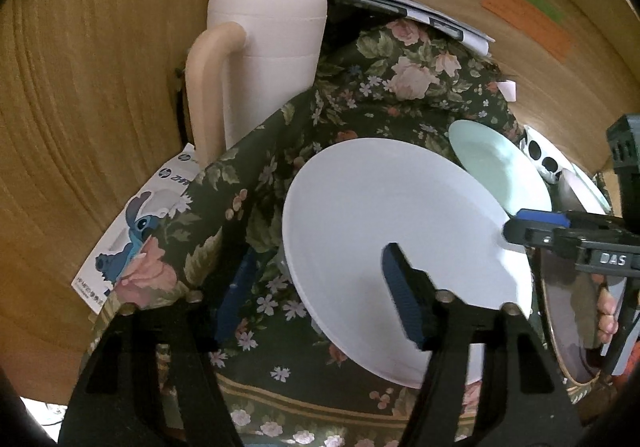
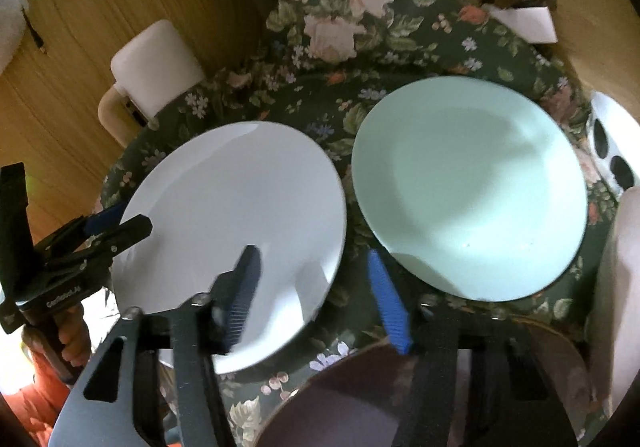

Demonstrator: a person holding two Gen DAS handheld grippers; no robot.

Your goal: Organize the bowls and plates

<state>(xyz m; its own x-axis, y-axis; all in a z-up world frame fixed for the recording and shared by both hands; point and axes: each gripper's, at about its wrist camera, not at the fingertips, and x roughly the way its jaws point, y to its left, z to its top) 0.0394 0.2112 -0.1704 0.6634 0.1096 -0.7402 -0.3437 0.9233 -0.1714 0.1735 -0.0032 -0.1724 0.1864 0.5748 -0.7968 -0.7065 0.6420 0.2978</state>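
In the left wrist view we are closing in on the white plate (image 1: 400, 247), which lies on the floral cloth (image 1: 280, 151) over the tabletop. Our left gripper (image 1: 316, 299) straddles the plate's near-left rim, one blue pad over the plate's face and the other down beside the cloth; its jaws stand apart and no pad presses on the rim yet. From the right, the right gripper (image 1: 524, 225) reaches in at the plate's right edge. Beyond the plate sits a pale green plate (image 1: 496, 167), and further right a white dish with black spots (image 1: 540, 155). A white jug (image 1: 272, 59) stands at the far left.

In the right wrist view the white plate (image 2: 236, 215) and the pale green plate (image 2: 468, 187) lie side by side, their rims almost touching. Our right gripper (image 2: 320, 295) has one finger over the white plate's near edge and the other in the gap between the plates, jaws apart, nothing clamped. The left gripper (image 2: 120, 225) sits at the plate's left rim.

We judge this as the approach to gripping the white plate. Next we need a pad slid under the rim before closing. The plate looks smooth, glossy and shallow, so likely slippery.
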